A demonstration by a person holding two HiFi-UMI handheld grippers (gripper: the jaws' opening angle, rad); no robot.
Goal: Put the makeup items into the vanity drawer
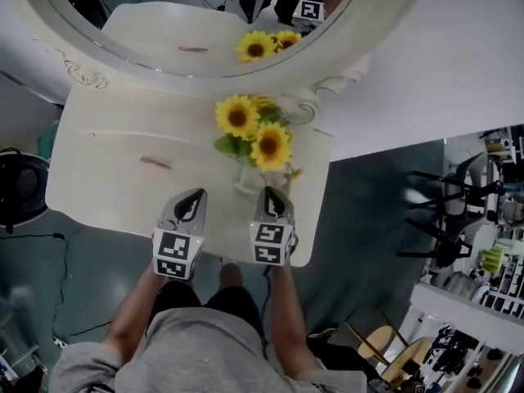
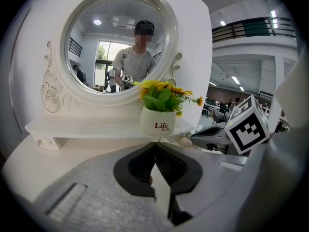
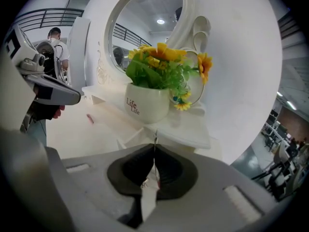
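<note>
- The white table (image 1: pixel 98 187) carries an oval mirror (image 1: pixel 164 23) at its far side and a white pot of sunflowers (image 1: pixel 252 150) near the middle, on a raised shelf below the mirror.
- The makeup item (image 1: pixel 155 163), a slim pink-red stick, lies flat on the bare table top to the left of the pot, well apart from both grippers. Its reflection shows in the mirror.
- In the left gripper view a small drawer front (image 2: pixel 47 142) with tiny knobs sits under the shelf at the left, closed.
- The left gripper (image 1: pixel 198 195) is over the near edge of the table, pointing toward the pot. Its jaws are clenched, tips meeting, with nothing gripped between them.
- The right gripper (image 1: pixel 270 191) is just to its right, also at the near edge and aimed at the pot. Its jaws are pressed together and empty too.
- Neither gripper touches the makeup item or the pot.
</note>
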